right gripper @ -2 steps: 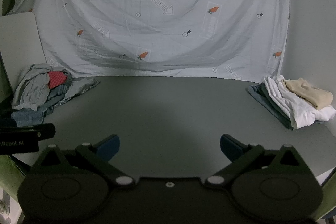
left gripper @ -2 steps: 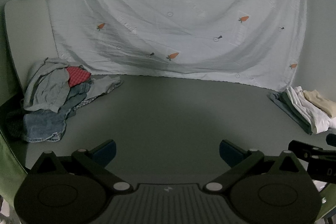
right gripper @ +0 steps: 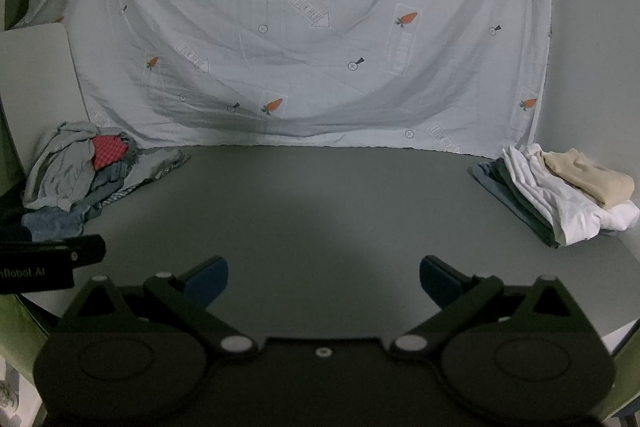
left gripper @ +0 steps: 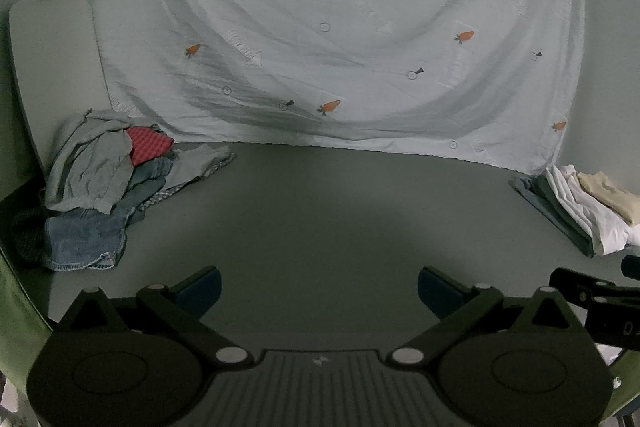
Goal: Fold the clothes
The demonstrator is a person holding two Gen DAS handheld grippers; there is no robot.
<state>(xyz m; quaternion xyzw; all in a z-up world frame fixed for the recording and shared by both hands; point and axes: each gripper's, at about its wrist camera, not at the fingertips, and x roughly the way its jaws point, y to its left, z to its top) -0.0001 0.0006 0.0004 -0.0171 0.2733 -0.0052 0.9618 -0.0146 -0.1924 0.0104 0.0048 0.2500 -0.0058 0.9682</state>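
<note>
Left wrist view: left gripper [left gripper: 319, 285] blue-padded fingers [left gripper: 200, 287] spread wide, holding nothing, above bare grey tabletop [left gripper: 320, 219]. Right gripper [right gripper: 324, 277] likewise wide, empty. Crumpled heap of unfolded denim, grey and red-checked clothes [left gripper: 104, 187] at far left; neat stack of folded white, beige and grey garments [right gripper: 560, 195] far right. Likely sorting layout, middle kept free for folding. Carrot-print pale sheet backdrop [left gripper: 340, 27] behind.

matt grey table [right gripper: 320, 211], crumpled denim [left gripper: 84, 247], soft white folded cloth [right gripper: 560, 199].

The unfolded clothes pile [right gripper: 76, 179] is partly hidden behind the left gripper's body.
</note>
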